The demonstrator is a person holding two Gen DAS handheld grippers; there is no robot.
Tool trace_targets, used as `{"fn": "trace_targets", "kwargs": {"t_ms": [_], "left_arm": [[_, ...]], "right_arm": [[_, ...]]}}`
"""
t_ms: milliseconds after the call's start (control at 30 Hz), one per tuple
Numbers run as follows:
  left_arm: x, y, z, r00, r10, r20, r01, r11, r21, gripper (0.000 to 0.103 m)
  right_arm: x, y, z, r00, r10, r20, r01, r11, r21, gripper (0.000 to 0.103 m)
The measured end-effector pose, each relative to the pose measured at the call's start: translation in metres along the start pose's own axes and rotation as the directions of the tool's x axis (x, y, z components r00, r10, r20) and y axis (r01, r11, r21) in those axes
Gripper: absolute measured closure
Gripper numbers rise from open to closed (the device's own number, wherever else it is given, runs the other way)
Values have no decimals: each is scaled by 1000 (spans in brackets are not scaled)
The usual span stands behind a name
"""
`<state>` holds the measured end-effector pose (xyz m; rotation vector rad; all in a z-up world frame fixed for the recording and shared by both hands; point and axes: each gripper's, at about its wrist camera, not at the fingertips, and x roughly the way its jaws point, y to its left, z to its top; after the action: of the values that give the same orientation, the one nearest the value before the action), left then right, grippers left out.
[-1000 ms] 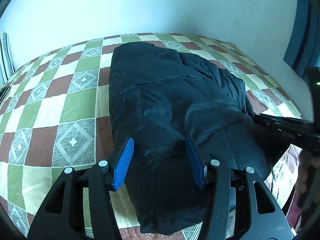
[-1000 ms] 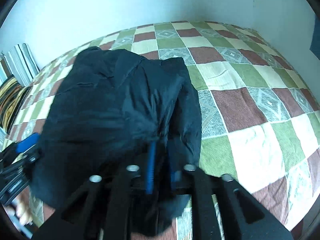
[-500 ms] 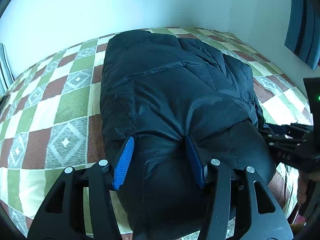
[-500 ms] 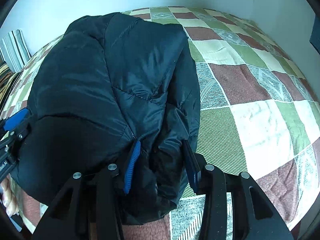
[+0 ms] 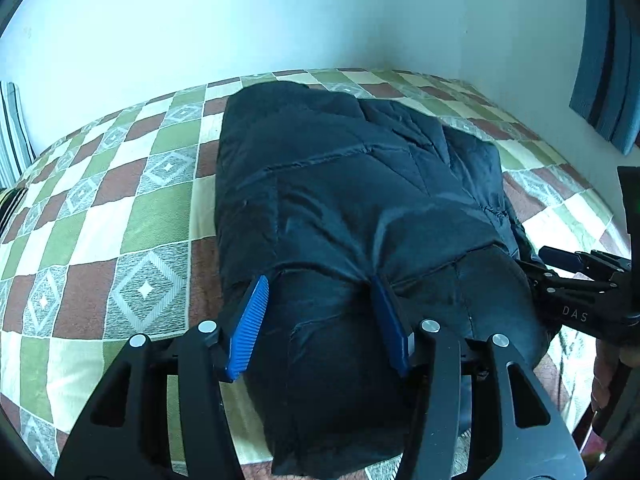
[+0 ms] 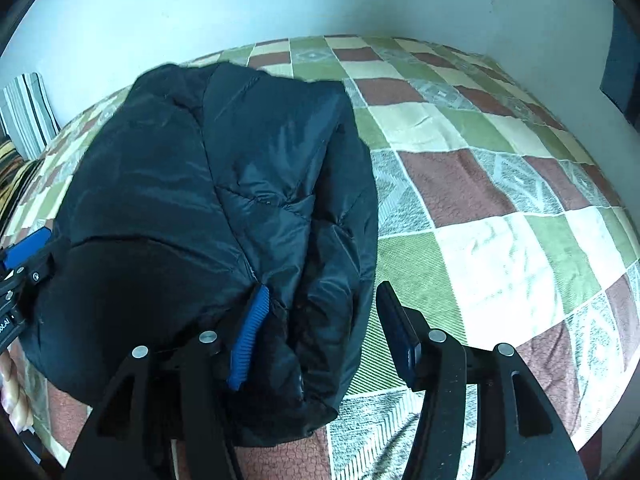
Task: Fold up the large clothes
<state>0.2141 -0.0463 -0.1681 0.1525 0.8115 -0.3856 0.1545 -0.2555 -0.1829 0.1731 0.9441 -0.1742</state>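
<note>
One dark jacket (image 5: 360, 216) on one bed (image 5: 152, 216); left hand-held gripper (image 5: 320, 320) seemingly clenches it, right hand-held gripper (image 6: 320, 332) opening.

Lighting: cool, even daylight, bluish cast on the wall (image 5: 280, 20). Glare: soft sheen on the dark jacket (image 6: 256, 168); its lower folds lose detail in shadow. Distortion: strong fisheye curve, black corners. Focus: sharp at centre, softer toward the edges.

Jacket (image 5: 360, 208) on bed (image 5: 120, 216), pillow (image 6: 24, 116) left.
</note>
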Motion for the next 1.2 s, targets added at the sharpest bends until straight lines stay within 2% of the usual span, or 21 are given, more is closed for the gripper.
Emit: {"fn": "trace_targets", "kwargs": {"t_ms": [300, 567, 600, 733, 833, 1067, 1200], "left_arm": [[-20, 40, 28, 1000, -4, 24, 6, 994, -111, 49], [-9, 44, 72, 999, 37, 32, -33, 995, -91, 49], [-5, 44, 76, 999, 36, 25, -34, 995, -90, 49], [21, 40, 81, 998, 51, -25, -53, 996, -71, 49], [44, 38, 77, 996, 44, -82, -50, 996, -72, 49], [68, 30, 74, 992, 65, -109, -70, 997, -37, 49], [82, 26, 73, 990, 68, -127, -73, 997, -36, 49]], "right_arm": [[-44, -3, 31, 996, 0, 87, 0, 1000, 7, 48], [-50, 8, 86, 985, 56, 163, -53, 998, -23, 49], [-46, 11, 93, 985, 60, 162, -57, 998, -25, 52], [-19, 26, 112, 990, 78, 117, -72, 996, -52, 54], [3, 34, 114, 995, 59, 75, -53, 995, -81, 54], [46, 29, 107, 1000, 20, -4, -20, 998, -64, 54], [72, 20, 100, 998, 42, -48, -43, 999, -25, 48]]}}
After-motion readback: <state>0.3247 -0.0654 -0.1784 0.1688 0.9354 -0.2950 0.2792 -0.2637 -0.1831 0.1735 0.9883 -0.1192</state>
